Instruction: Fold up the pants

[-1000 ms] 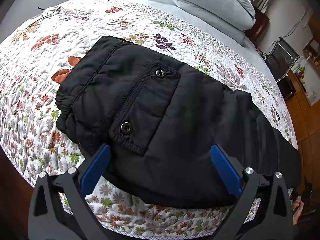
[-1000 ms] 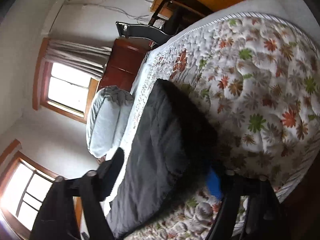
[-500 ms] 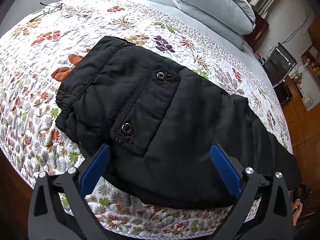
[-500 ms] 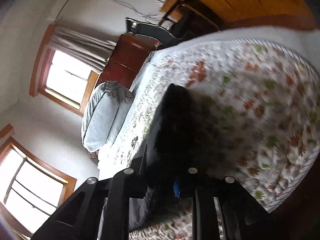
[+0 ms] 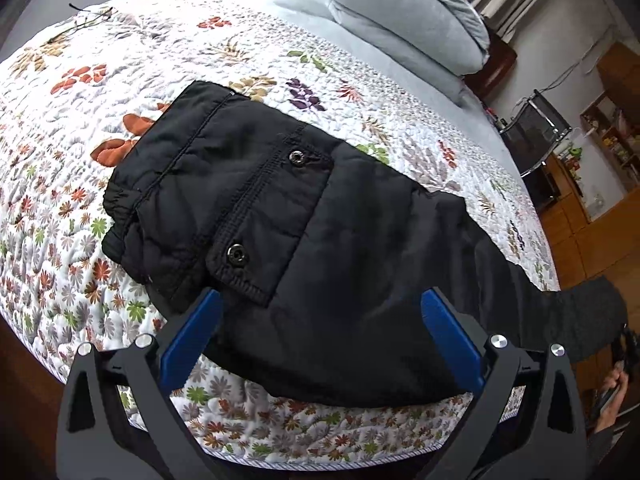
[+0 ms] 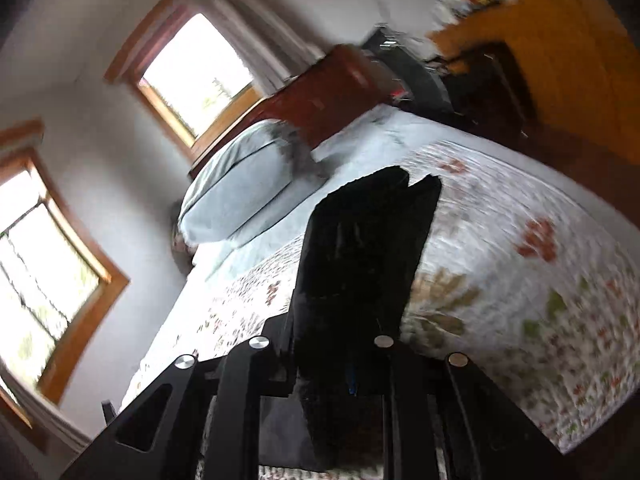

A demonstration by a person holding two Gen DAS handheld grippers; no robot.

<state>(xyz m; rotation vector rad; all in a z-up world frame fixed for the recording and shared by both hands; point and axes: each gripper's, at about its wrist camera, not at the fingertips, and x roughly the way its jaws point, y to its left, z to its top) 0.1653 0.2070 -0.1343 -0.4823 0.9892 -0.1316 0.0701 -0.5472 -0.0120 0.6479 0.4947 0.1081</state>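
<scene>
A bedroom: a bed under a white quilt printed with flowers and leaves fills both views. The left wrist view shows the black pants lying flat on the quilt near its close edge, waistband toward 10 o'clock and the legs running off toward 4 o'clock, so the long axis goes from 10 to 4. One flapped pocket faces up with two metal snaps on it. Two grey pillows are stacked at 1 o'clock.

The left hand-held gripper hangs over the seat of the pants with its two blue fingers spread wide, touching nothing as far as can be seen.

Only the right wrist view, which is blurred, shows two wood-framed windows at 9 and 11 o'clock and a reddish wooden headboard at 12 o'clock. There the pants rise as a dark strip from 6 toward 12 o'clock, lifted off the quilt at the near end. The right hand-held gripper is pressed together on that near end, pinching the cloth between its fingers.
</scene>
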